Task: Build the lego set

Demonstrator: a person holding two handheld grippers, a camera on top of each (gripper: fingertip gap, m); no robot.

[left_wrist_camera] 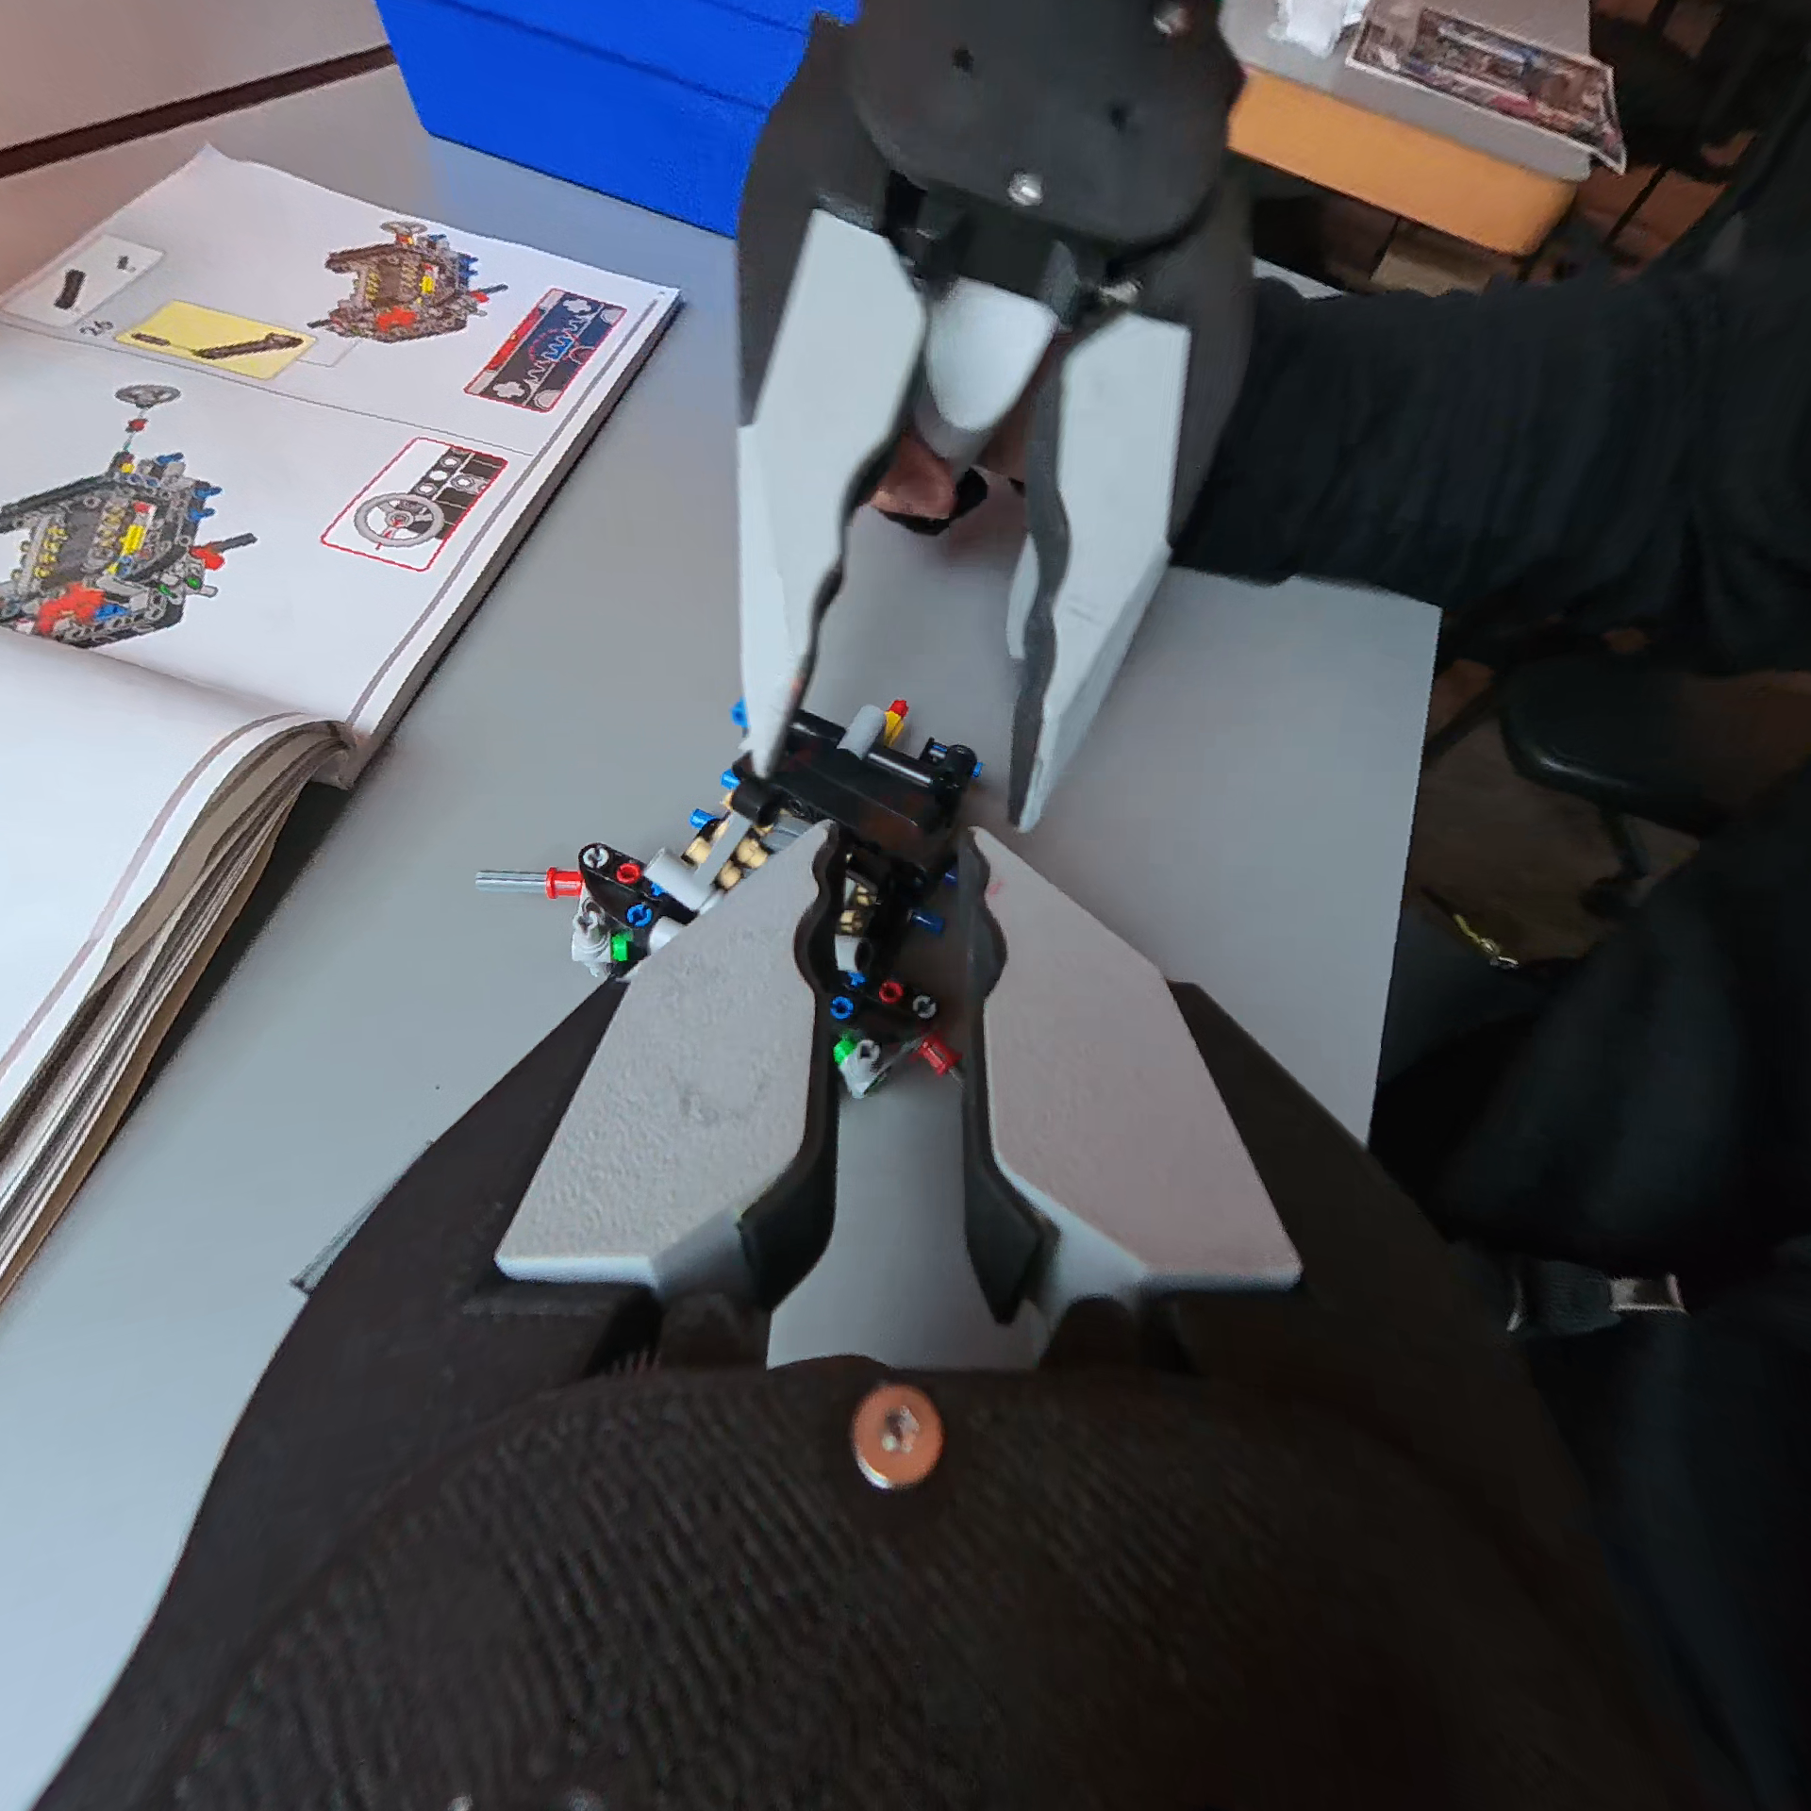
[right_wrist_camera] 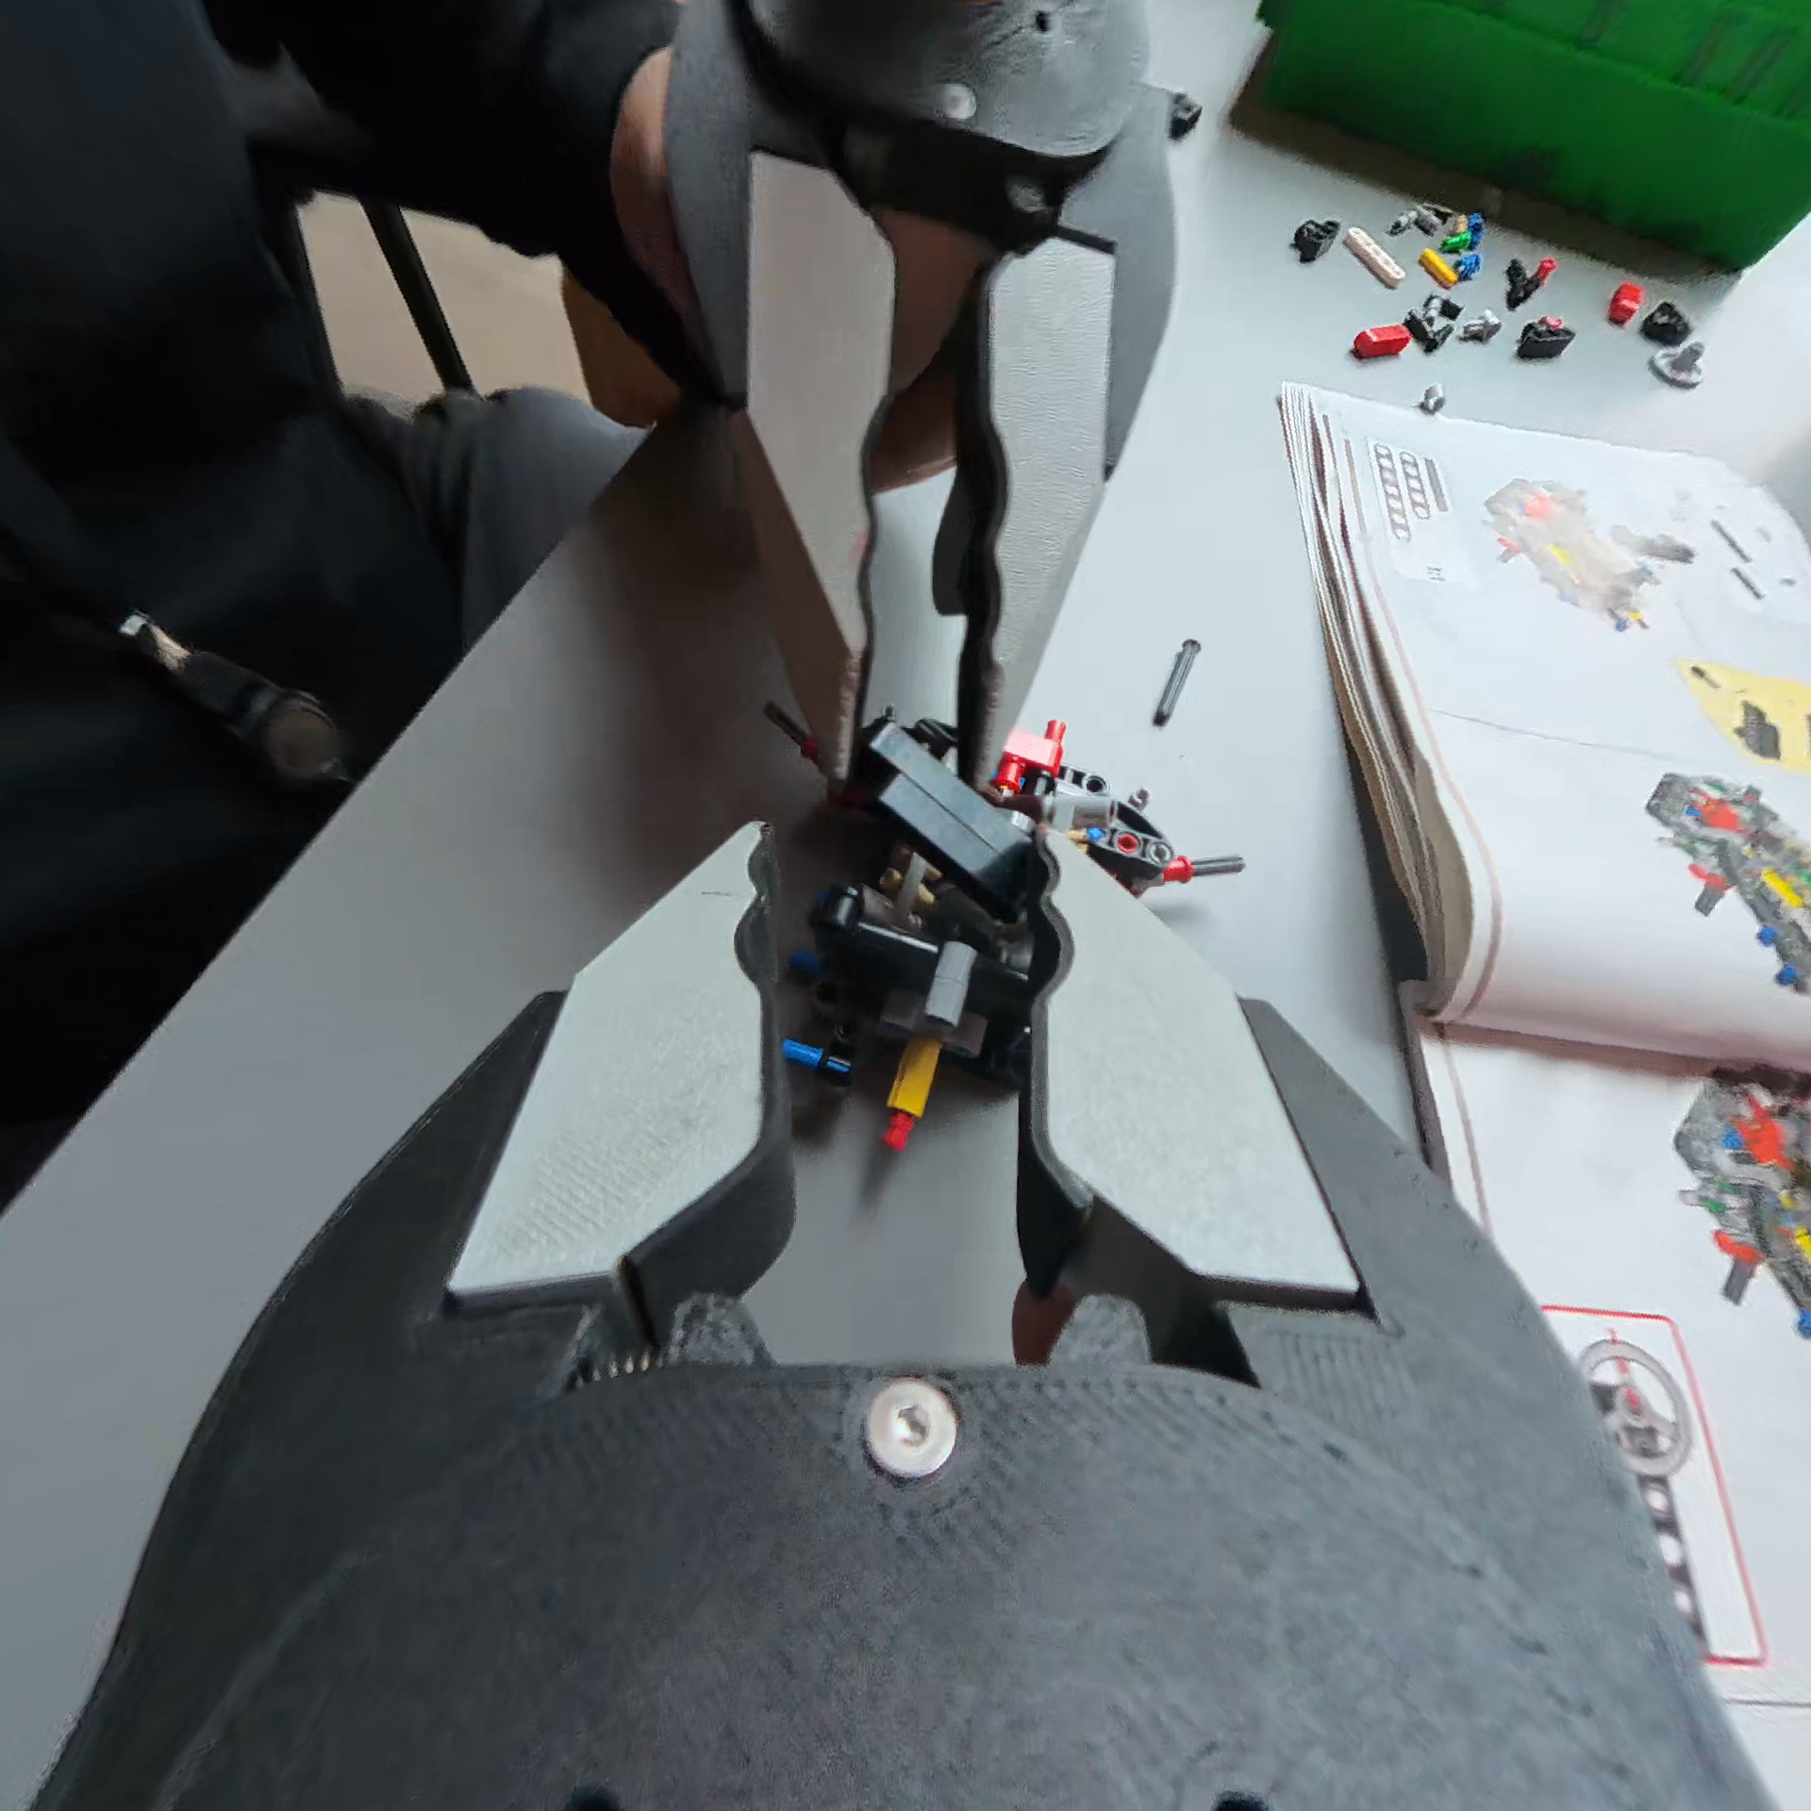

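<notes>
A small black lego assembly (left_wrist_camera: 862, 784) with blue, red, tan and yellow pins lies on the grey table (left_wrist_camera: 245, 1127). My left gripper (left_wrist_camera: 897, 833) is shut on its black arm at the near end. In the right wrist view the left gripper (right_wrist_camera: 916, 769) comes in from above, pinching the assembly (right_wrist_camera: 882, 955) at its far end. My right gripper (right_wrist_camera: 902, 838) is open and straddles the assembly's black block. In the left wrist view the right gripper (left_wrist_camera: 892, 789) reaches down from the top, one tip at the block's corner.
An open instruction booklet (left_wrist_camera: 294, 441) lies beside the assembly, also in the right wrist view (right_wrist_camera: 1568, 784). Behind are a blue bin (left_wrist_camera: 608, 108), a green bin (right_wrist_camera: 1568, 98) and several loose pieces (right_wrist_camera: 1450, 284). A black axle (right_wrist_camera: 1176, 681) lies apart. The table edge (right_wrist_camera: 392, 784) is close.
</notes>
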